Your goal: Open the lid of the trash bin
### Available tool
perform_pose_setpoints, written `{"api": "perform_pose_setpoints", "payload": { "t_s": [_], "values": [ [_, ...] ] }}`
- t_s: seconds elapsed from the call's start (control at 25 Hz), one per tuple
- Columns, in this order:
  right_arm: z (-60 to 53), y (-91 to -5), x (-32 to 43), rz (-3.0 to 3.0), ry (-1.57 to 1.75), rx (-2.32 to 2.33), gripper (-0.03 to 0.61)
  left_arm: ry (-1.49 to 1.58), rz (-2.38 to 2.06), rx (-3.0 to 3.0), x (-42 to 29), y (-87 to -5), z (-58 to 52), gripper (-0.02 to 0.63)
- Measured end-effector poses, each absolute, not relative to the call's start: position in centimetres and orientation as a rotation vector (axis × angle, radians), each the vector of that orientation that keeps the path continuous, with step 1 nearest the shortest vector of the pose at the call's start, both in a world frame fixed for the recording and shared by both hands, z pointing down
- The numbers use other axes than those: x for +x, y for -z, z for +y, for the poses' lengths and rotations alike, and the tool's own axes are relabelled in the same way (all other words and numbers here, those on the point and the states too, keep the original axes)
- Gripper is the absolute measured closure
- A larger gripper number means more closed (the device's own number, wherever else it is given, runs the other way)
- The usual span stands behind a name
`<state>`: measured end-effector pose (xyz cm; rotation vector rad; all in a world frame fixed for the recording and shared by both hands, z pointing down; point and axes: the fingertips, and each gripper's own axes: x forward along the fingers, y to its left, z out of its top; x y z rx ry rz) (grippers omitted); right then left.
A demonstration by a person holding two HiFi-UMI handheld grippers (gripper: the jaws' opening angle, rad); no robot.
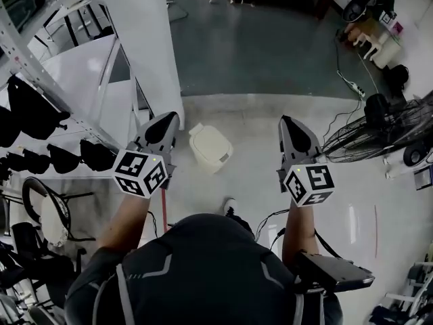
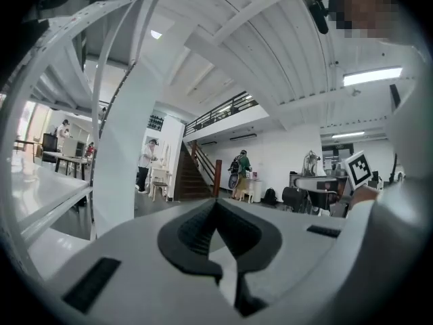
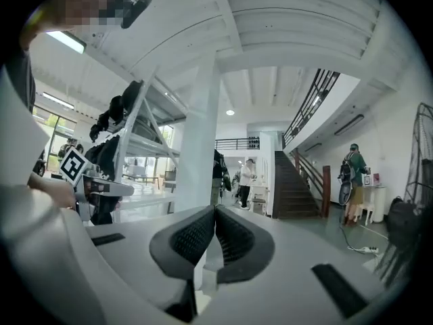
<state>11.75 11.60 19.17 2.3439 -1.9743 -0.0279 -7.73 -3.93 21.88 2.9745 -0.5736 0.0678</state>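
A small cream trash bin [image 1: 210, 147] stands on the pale floor ahead of me with its lid down. It shows only in the head view. My left gripper [image 1: 169, 119] is held above and to the left of the bin, and my right gripper [image 1: 285, 121] above and to its right. Neither touches it. In the left gripper view the left gripper [image 2: 215, 202] has its dark pads meeting at the tips, with nothing between them. The right gripper [image 3: 215, 209] is likewise shut and empty. Both gripper cameras look level across the hall, over the bin.
A white column [image 1: 145, 46] rises just left of the bin, with a white rack of black gear [image 1: 40, 120] beside it. Wire fans [image 1: 379, 131] and a cable with a power strip [image 1: 352, 83] lie to the right. A staircase [image 3: 298, 181] and standing people [image 2: 147, 164] are farther off.
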Motion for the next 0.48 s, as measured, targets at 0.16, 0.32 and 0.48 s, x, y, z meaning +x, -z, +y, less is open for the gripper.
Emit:
{"api": "perform_pose_setpoints", "payload": {
  "t_s": [0.16,0.32,0.48],
  "values": [
    [9.5,-19.0,15.8,-2.047,0.034,2.294,0.552,-0.053,-0.618,2.949,-3.9,-21.4,-4.9,0.606],
    [8.1,-19.1,19.6,-2.085,0.043,2.252,0.552,-0.066,-0.679,2.944,-0.3,-21.1,-5.8,0.606],
    [7.0,-19.9,22.4,-2.131,0.022,2.22,0.551,-0.086,-0.728,2.959,2.2,-21.0,-6.3,0.606]
  ]
}}
